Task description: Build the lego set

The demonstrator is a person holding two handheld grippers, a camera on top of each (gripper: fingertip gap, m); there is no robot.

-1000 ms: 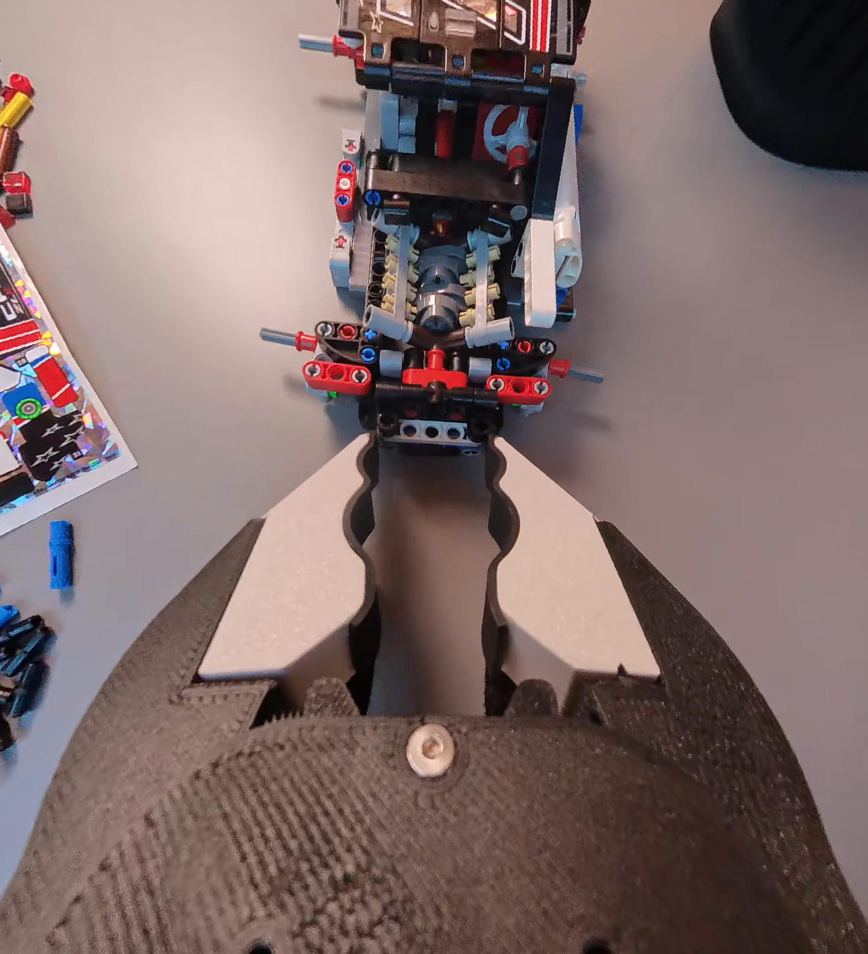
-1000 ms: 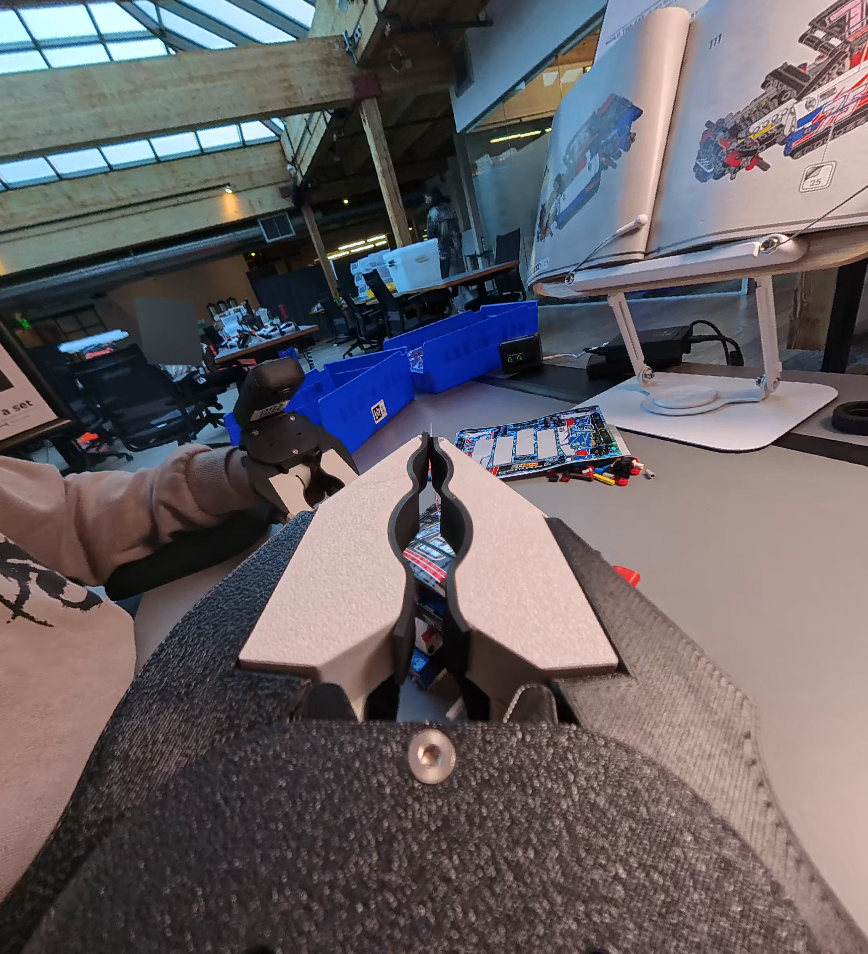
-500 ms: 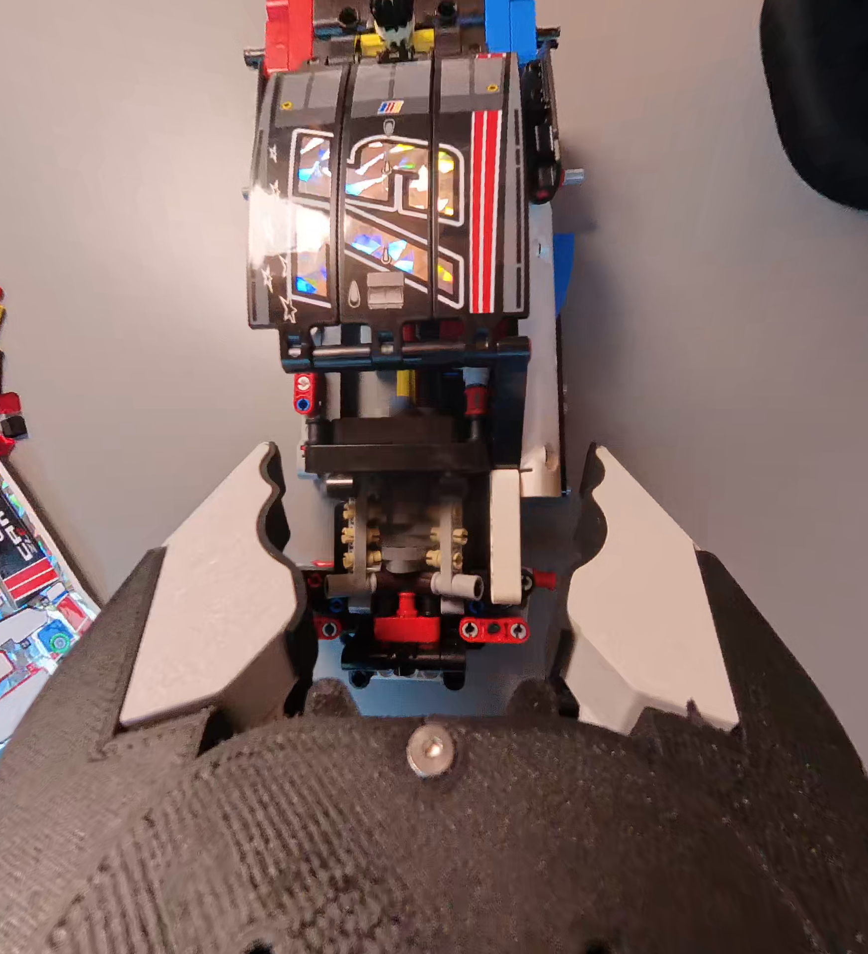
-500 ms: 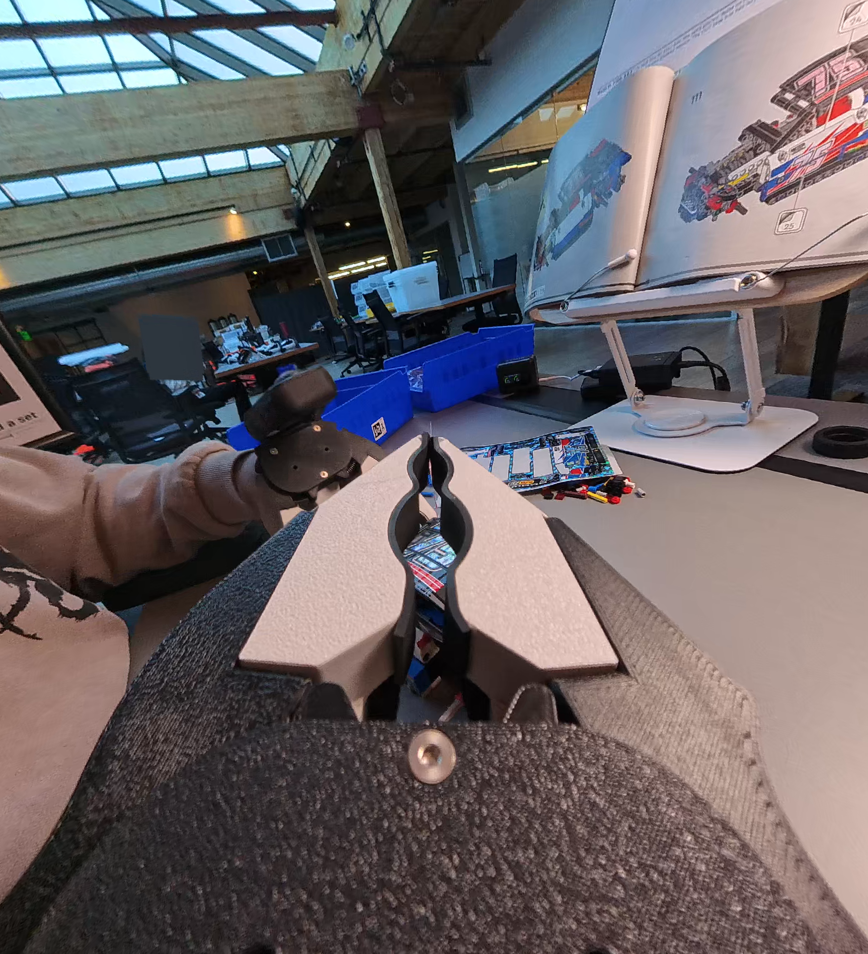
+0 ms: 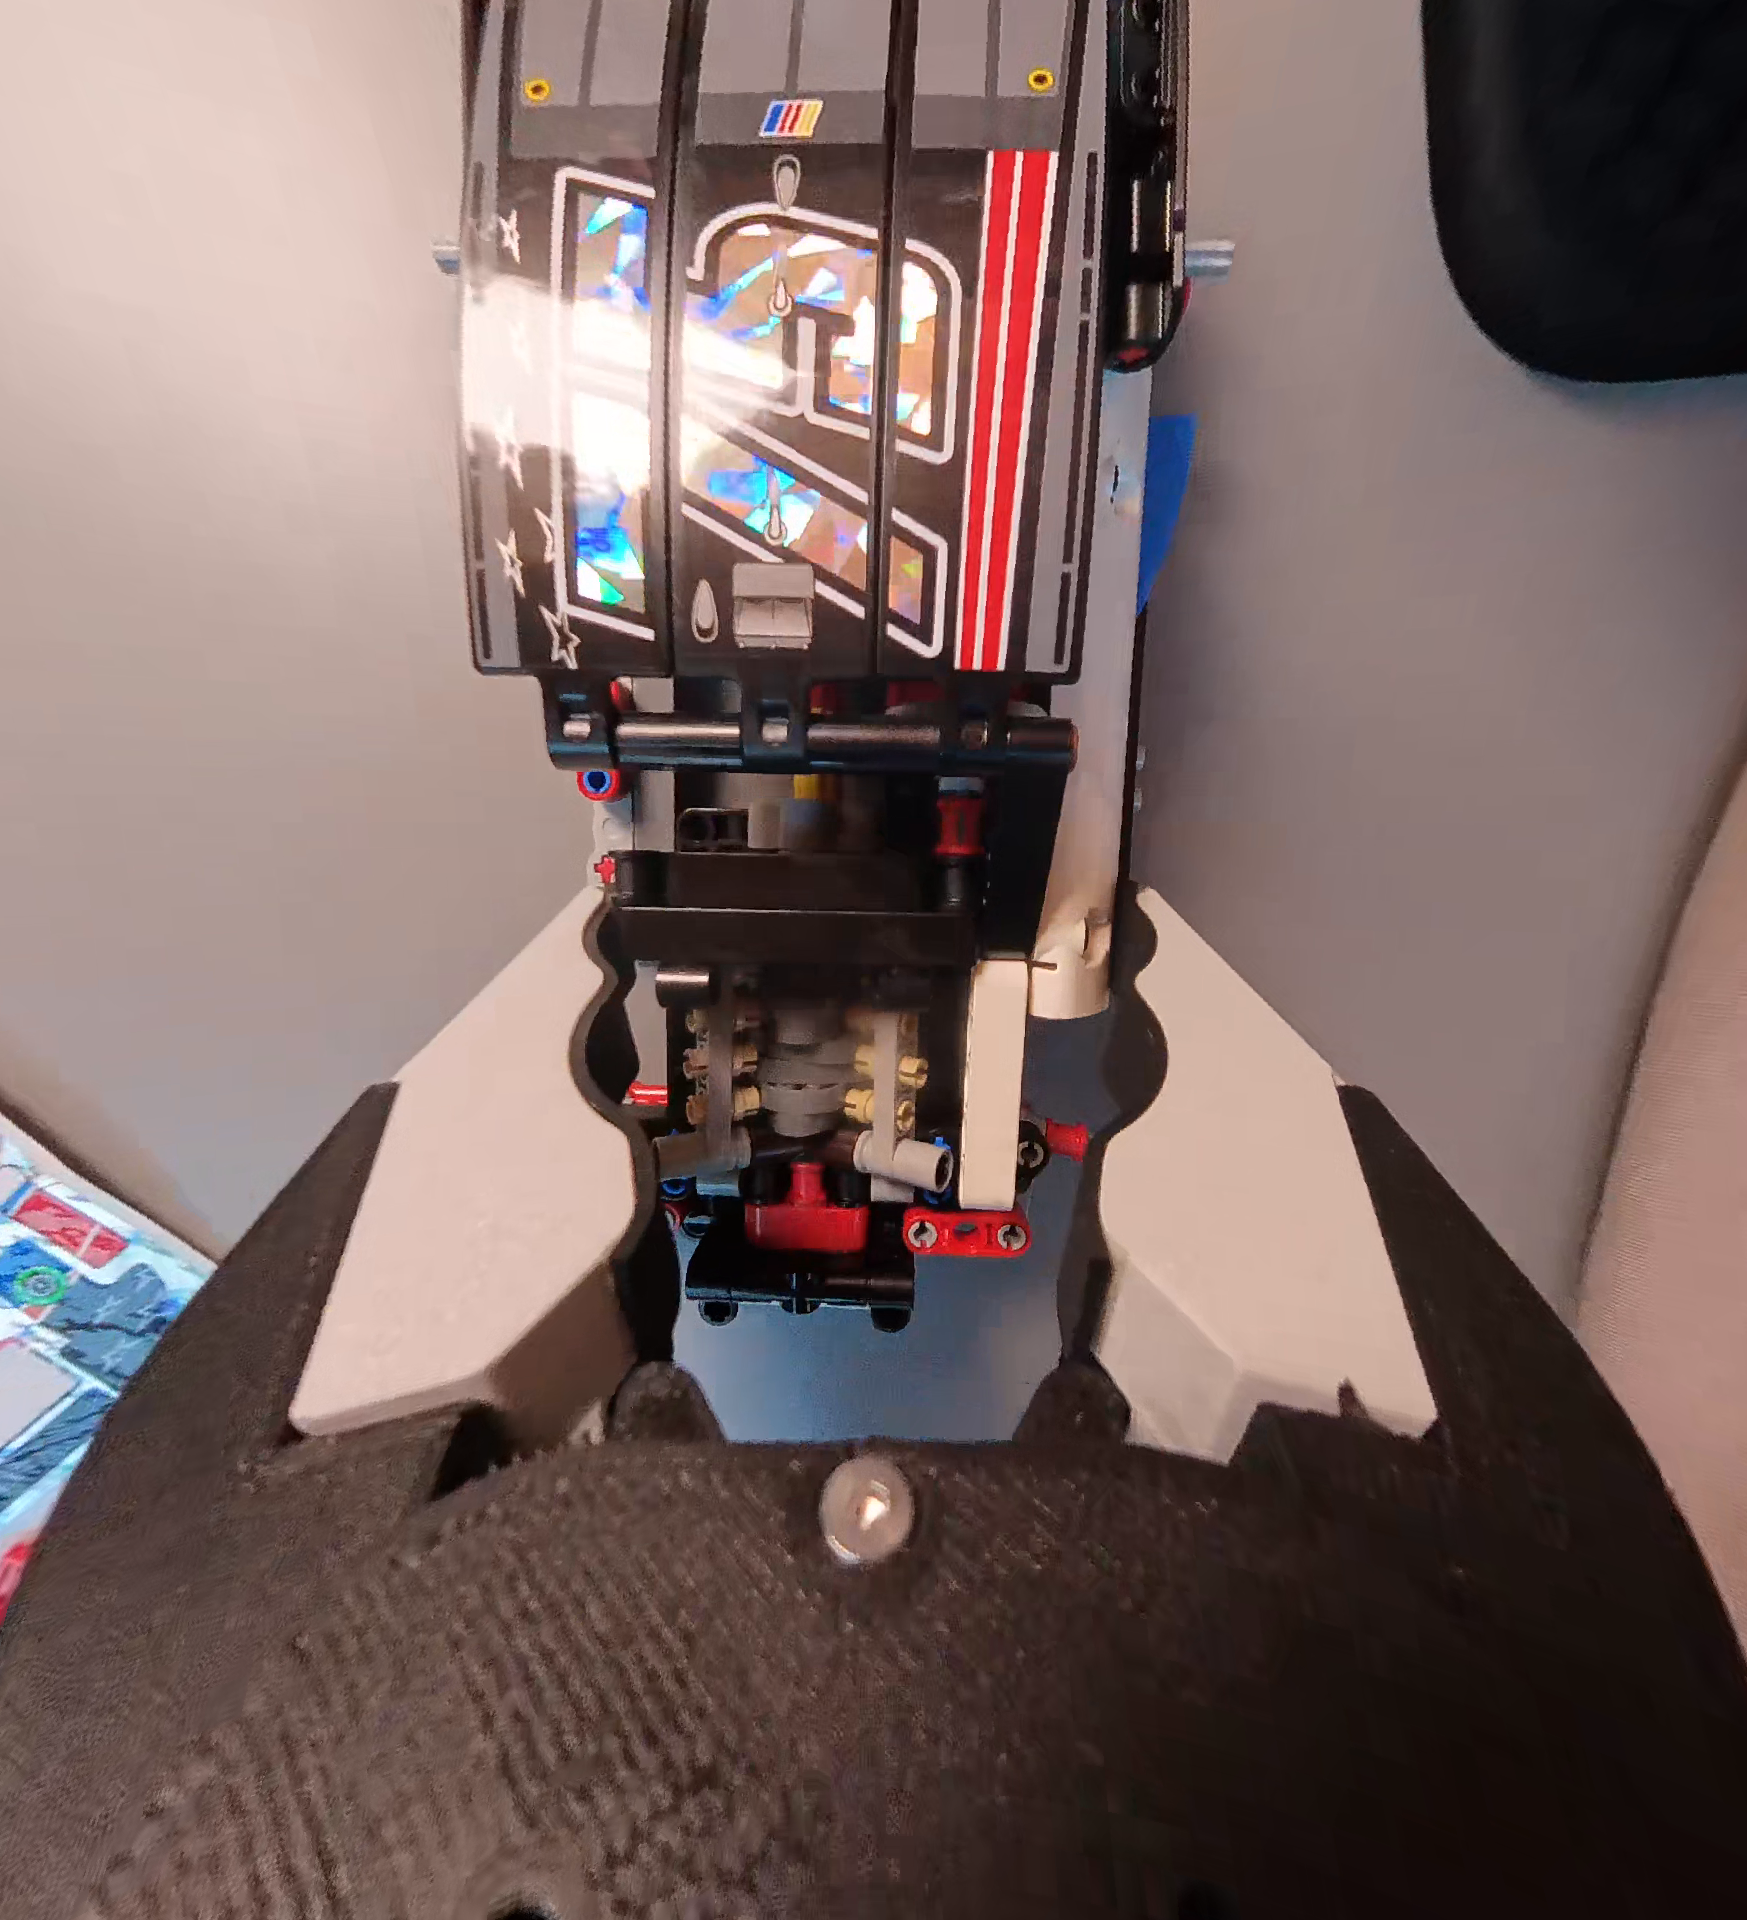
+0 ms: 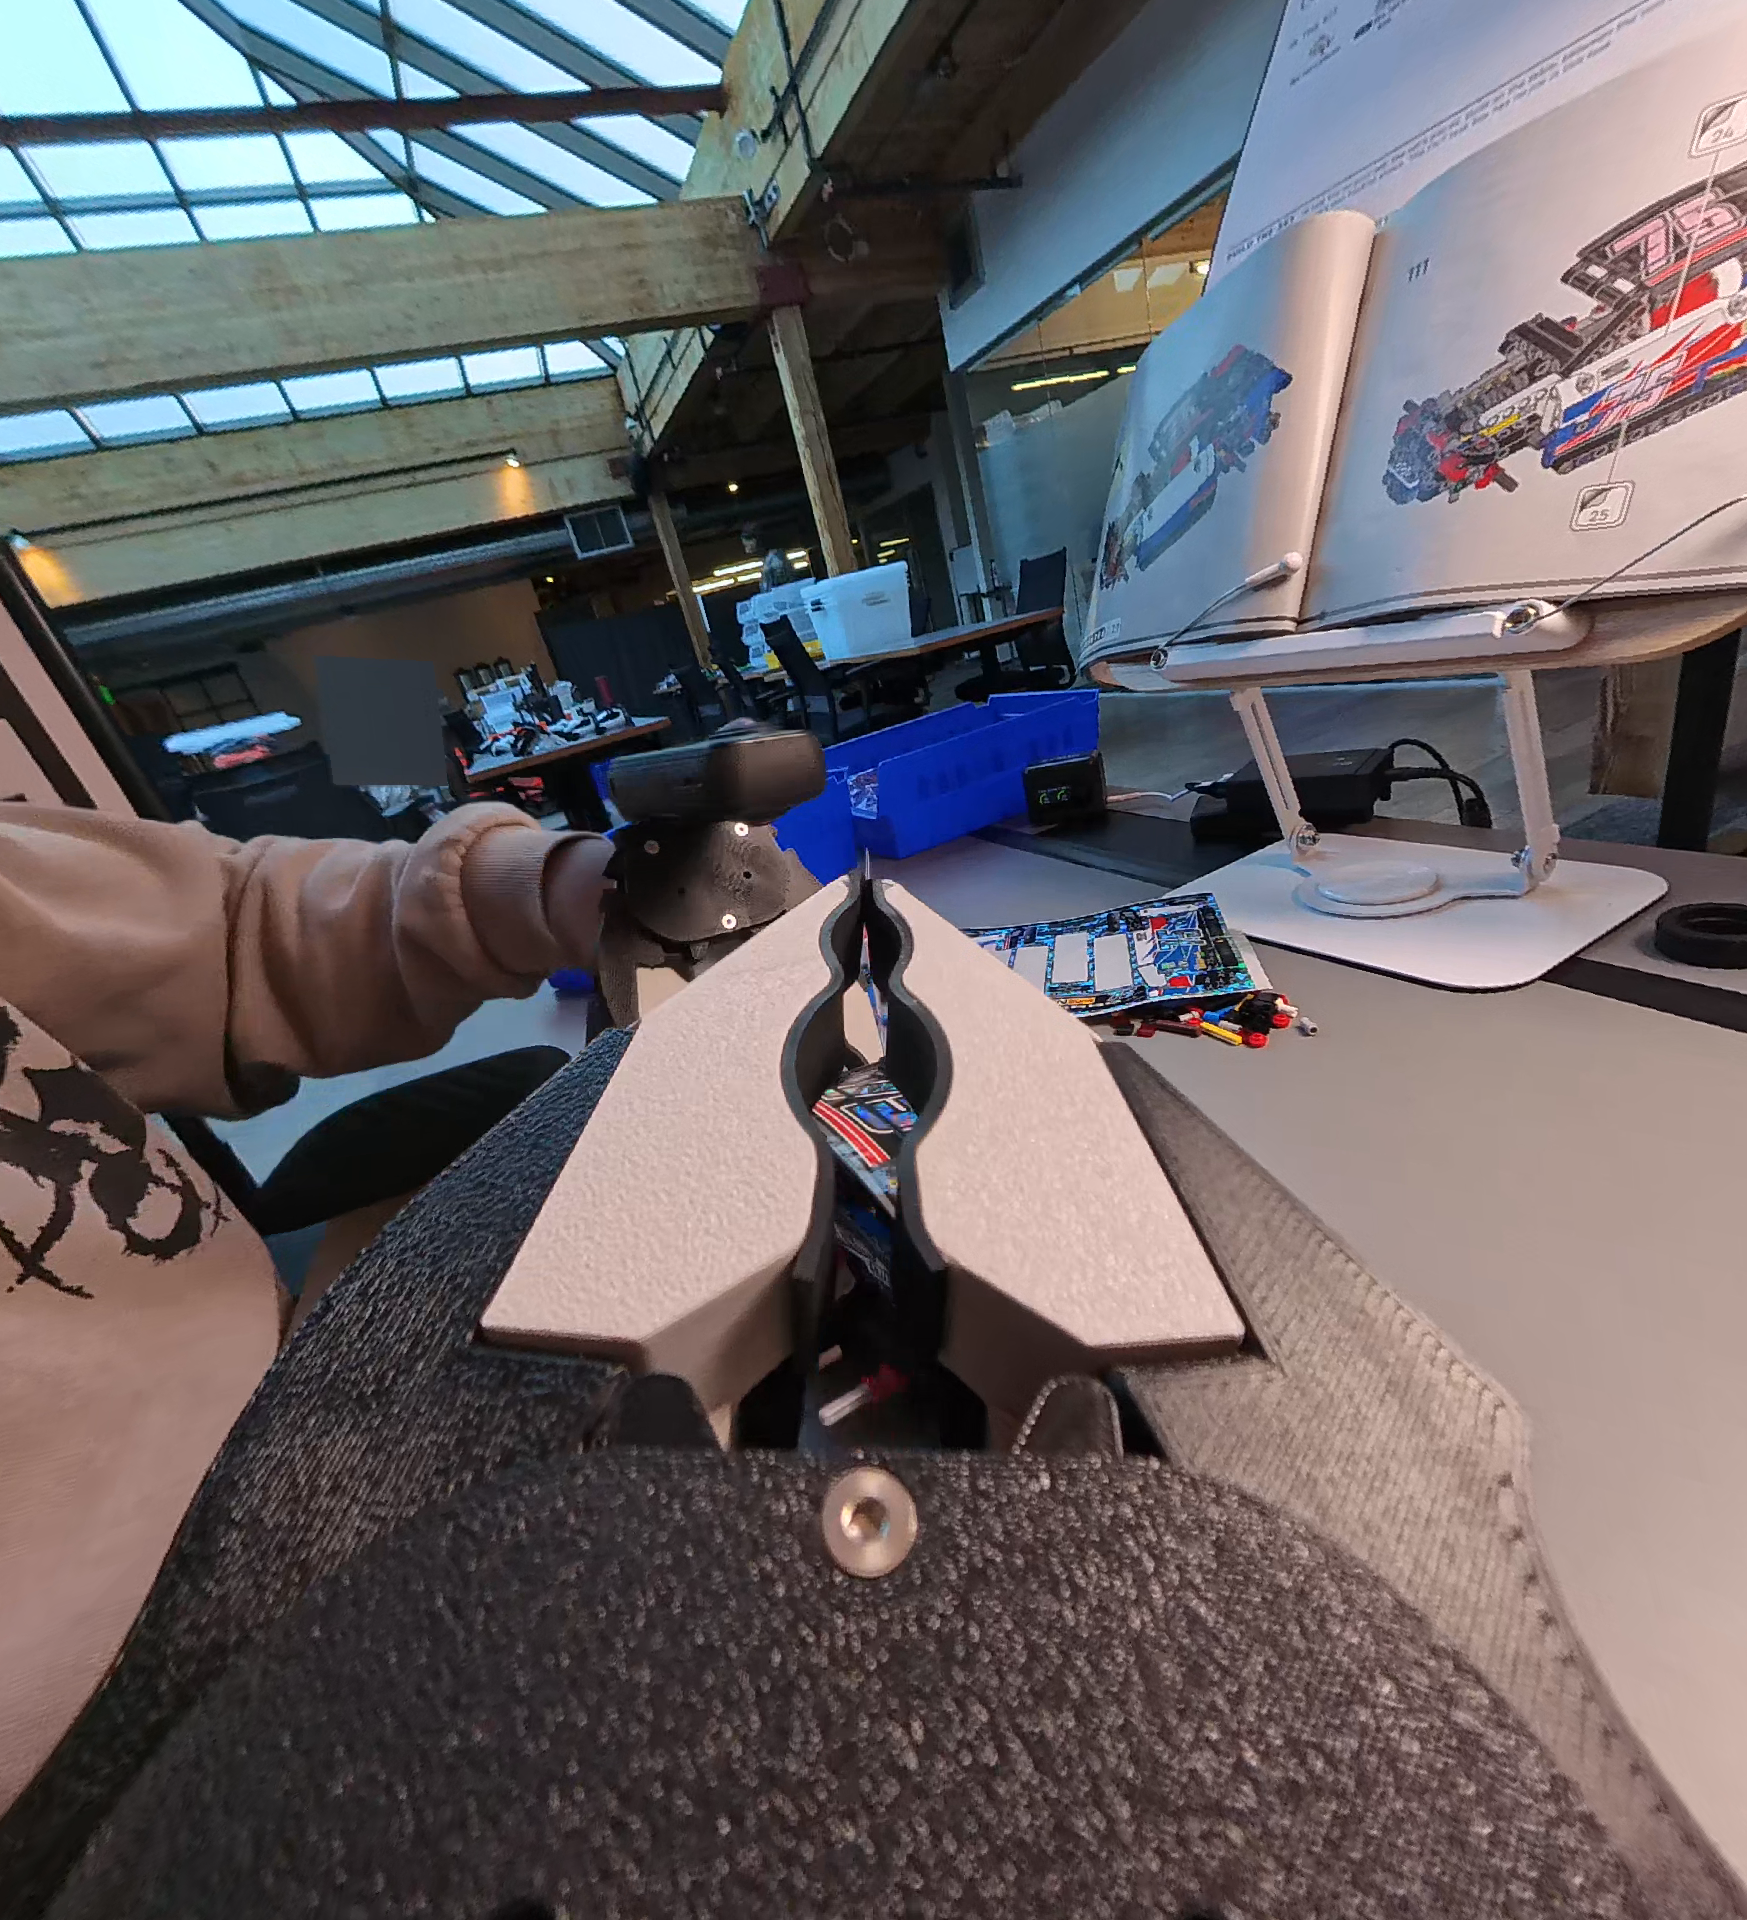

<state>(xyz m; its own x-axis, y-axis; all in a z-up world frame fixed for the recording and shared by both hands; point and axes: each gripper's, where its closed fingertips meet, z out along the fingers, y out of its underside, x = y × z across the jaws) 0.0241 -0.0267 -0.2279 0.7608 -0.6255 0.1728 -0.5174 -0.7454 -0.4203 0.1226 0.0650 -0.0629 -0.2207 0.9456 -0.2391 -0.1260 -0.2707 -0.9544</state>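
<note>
The lego car (image 5: 775,416) lies on the grey table (image 5: 173,520), with its black stickered roof panel far and its open engine end (image 5: 807,1091) near. My left gripper (image 5: 869,966) straddles the engine end; both fingers press the car's sides, so it is shut on the car. In the right wrist view it shows beyond my right gripper (image 6: 703,894), held by a sleeved hand. My right gripper (image 6: 864,883) is shut above the table, with a thin sliver (image 6: 866,857) poking out between the tips. Bits of the car (image 6: 864,1122) show through the gap between its fingers.
A sticker sheet (image 5: 17,1299) lies left of the car, also in the right wrist view (image 6: 1108,951), with loose pieces (image 6: 1212,1023) beside it. An open instruction booklet (image 6: 1471,416) on a white stand, a black tyre (image 6: 1721,932) and blue bins (image 6: 952,758) are farther back. A black object (image 5: 1627,187) lies far right. Left tips to right tips: about 20 centimetres.
My left gripper opened wide, moved forward over the car's engine end and has now closed onto its sides. My right gripper stayed shut and shifted a little.
</note>
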